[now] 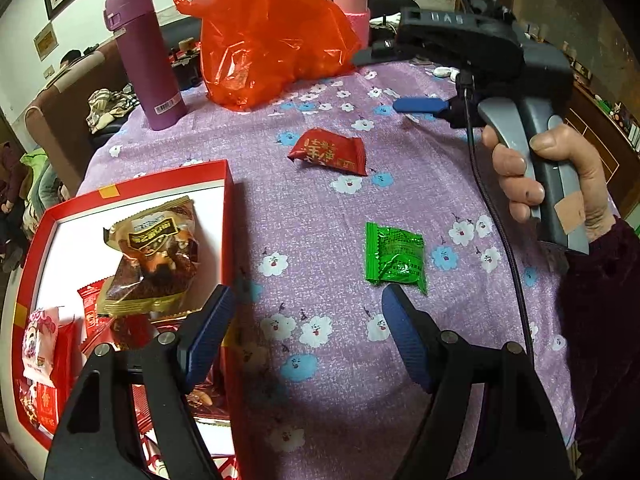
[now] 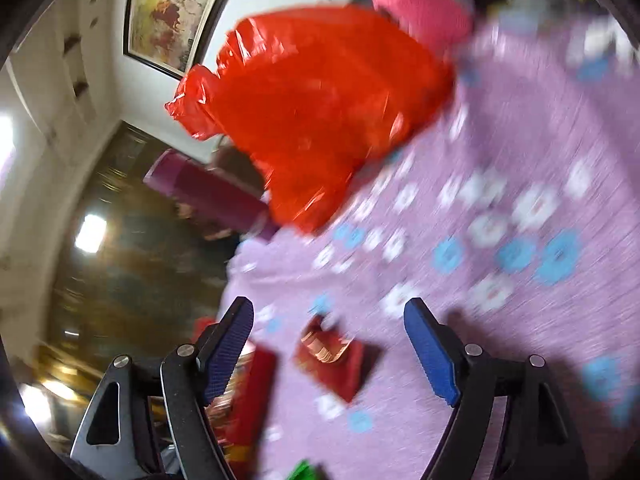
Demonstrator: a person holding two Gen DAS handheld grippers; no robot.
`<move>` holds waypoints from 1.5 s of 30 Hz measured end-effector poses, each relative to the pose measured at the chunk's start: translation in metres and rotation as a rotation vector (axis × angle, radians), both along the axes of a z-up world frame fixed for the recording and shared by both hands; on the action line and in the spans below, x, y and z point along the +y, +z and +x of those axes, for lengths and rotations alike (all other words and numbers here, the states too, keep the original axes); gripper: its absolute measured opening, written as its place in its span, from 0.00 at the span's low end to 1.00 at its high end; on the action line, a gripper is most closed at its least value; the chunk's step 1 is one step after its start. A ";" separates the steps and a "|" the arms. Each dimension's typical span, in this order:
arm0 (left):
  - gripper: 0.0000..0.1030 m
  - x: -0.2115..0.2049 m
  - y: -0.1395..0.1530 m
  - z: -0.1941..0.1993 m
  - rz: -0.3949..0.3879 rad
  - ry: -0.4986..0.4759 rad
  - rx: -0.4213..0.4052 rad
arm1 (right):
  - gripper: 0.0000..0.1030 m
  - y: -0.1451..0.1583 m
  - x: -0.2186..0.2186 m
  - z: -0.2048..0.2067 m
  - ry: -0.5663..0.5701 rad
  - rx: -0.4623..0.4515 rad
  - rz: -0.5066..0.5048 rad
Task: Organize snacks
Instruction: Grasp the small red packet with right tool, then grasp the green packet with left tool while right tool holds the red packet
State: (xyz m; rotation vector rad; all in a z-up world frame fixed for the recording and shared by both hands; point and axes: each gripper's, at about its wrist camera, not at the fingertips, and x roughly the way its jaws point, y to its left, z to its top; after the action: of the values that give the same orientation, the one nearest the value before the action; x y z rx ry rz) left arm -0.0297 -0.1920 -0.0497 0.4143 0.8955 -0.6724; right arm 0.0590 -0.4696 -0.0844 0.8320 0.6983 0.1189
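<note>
A red box (image 1: pixel 230 216) with a white inside holds a gold-brown snack pack (image 1: pixel 154 256) and several red packets. A red snack packet (image 1: pixel 330 152) and a green snack packet (image 1: pixel 396 256) lie loose on the purple floral tablecloth (image 1: pixel 320 220). My left gripper (image 1: pixel 308 316) is open and empty, low over the cloth between the box edge and the green packet. My right gripper (image 2: pixel 328 332) is open and empty above the red packet (image 2: pixel 334 364); its view is blurred. The right gripper's body (image 1: pixel 480 48) shows in the left wrist view, held up at the far right.
A crumpled red plastic bag (image 1: pixel 268 32) stands at the back of the table, with a purple flask (image 1: pixel 144 60) to its left and a pink bottle (image 1: pixel 354 4) behind it. The table's left edge drops off toward a sofa.
</note>
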 end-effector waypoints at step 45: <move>0.74 -0.071 -0.027 0.010 0.095 -0.105 0.026 | 0.35 0.014 -0.053 -0.055 -0.159 0.119 0.082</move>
State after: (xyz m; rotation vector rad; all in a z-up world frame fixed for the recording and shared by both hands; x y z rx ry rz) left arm -0.0193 -0.2632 -0.0770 0.5412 0.9377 -0.7351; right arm 0.0036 -0.5222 -0.0708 0.9763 0.7400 -0.0455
